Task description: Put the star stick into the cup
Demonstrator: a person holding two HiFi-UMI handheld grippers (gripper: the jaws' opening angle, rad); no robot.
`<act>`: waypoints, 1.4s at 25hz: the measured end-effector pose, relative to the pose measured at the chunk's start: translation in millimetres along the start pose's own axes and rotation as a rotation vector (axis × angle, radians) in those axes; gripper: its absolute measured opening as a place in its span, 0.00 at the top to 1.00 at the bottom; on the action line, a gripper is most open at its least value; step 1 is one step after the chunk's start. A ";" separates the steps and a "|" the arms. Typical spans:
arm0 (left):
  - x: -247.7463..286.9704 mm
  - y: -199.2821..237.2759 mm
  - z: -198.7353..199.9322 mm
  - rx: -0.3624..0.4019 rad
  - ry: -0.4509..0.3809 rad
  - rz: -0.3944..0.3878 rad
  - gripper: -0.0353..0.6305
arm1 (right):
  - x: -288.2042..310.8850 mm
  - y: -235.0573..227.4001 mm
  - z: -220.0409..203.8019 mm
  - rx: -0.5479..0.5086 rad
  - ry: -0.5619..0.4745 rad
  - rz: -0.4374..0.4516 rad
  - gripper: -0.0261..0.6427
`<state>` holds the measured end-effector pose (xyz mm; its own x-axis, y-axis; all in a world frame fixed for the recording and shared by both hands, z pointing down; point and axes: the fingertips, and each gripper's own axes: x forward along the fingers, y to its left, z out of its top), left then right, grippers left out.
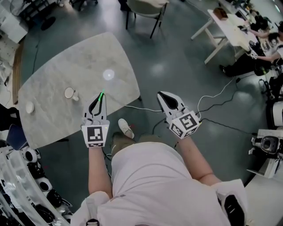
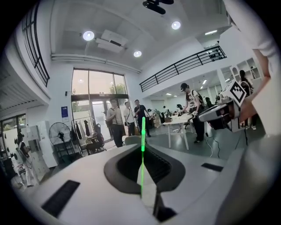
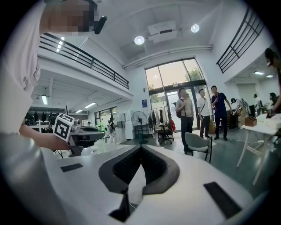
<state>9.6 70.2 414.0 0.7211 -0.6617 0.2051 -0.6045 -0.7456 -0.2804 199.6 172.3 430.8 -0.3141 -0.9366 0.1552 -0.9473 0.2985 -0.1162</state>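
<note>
Closest to you, your left hand-held gripper [image 1: 98, 99] has its jaws pressed onto the star stick [image 1: 102, 94]. In the left gripper view the thin green stick [image 2: 142, 132] runs up the seam between the jaws and pokes out past their tips. Only the shaft shows, and no star can be made out.

Your right hand-held gripper [image 1: 161, 94] hangs beside it over the grey floor [image 1: 177, 57], off the desk. Its jaws are closed together with nothing between them, as the right gripper view [image 3: 140, 148] shows. A white shoe [image 1: 126, 128] sits on the floor between the two grippers.

Just ahead, the stick's tip reaches over the near edge of the pale marble desk [image 1: 88, 53]. The white cup [image 1: 69, 92] stands upright on the desk, left of the stick's tip and apart from it. A small white bowl [image 1: 29, 107] sits farther left, near the desk's edge.

Beyond the desk a chair [image 1: 146, 9] stands on the floor, and a white table [image 1: 230, 26] with people seated at it is at the far right.
</note>
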 end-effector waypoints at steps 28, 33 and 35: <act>104.3 157.8 -34.8 -0.166 0.087 0.204 0.93 | 241.5 -49.6 35.0 -0.054 0.133 0.282 0.95; 96.8 176.0 -45.6 -0.191 0.146 0.351 0.93 | 279.9 -37.6 30.1 -0.051 0.157 0.451 0.95; 93.4 179.5 -49.4 -0.201 0.168 0.406 0.93 | 291.8 -31.9 26.8 -0.051 0.166 0.518 0.95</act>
<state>-48.2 -129.3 429.2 0.3591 -0.8934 0.2699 -0.8910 -0.4143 -0.1857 139.9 -115.4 453.6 -0.7423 -0.6243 0.2433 -0.6664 0.7256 -0.1713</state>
